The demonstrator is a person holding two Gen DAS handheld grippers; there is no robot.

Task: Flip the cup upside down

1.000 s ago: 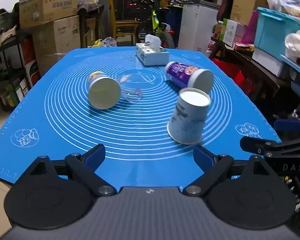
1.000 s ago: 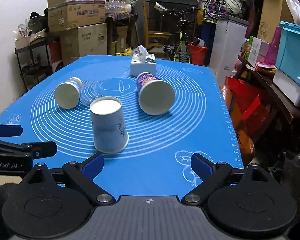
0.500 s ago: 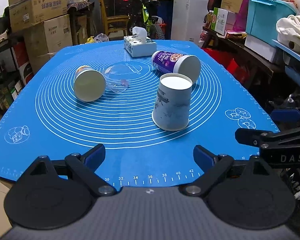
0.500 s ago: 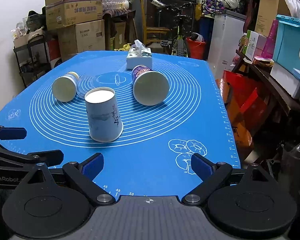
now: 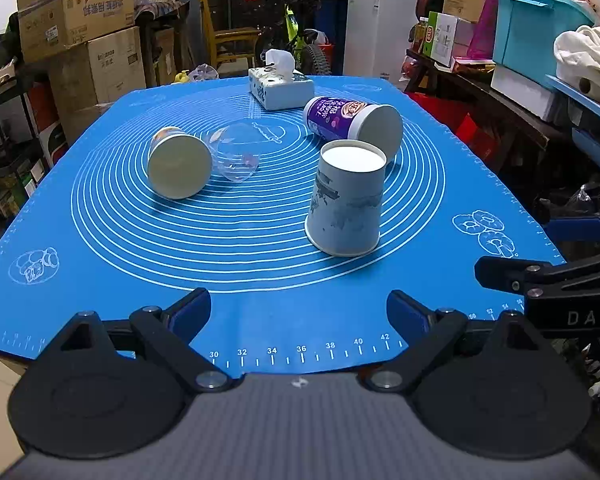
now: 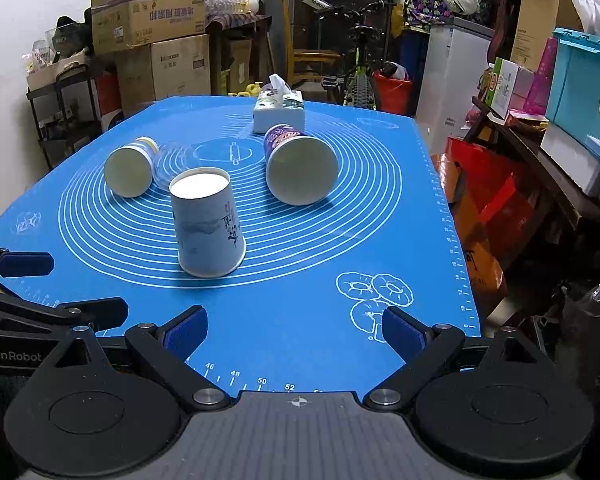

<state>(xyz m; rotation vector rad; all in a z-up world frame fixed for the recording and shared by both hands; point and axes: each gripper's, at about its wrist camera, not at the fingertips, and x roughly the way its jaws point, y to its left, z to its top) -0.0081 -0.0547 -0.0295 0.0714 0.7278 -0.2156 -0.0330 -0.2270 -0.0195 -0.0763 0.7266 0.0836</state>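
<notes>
Cup (image 5: 346, 200) — white paper cup, already standing mouth-down near the middle of the blue mat (image 5: 260, 272), base up. Judging by that, the flip looks done for this one.

Largest to smallest: table under the mat; tissue box (image 5: 281, 90) at the far edge; purple cup (image 5: 350, 120) on its side just behind the white cup, maybe touching, can't tell; yellow cup (image 5: 178, 162) on its side at left; clear cup (image 5: 236, 154) lying beside it.

Handling, my read: light, thin paper wall, crushes easily, tips on a nudge. Pinch mid-wall, gentle squeeze.

Left gripper (image 5: 298, 314) and right gripper (image 6: 294, 330) both spread wide, holding nothing, at the near mat edge, well short of the cup.
</notes>
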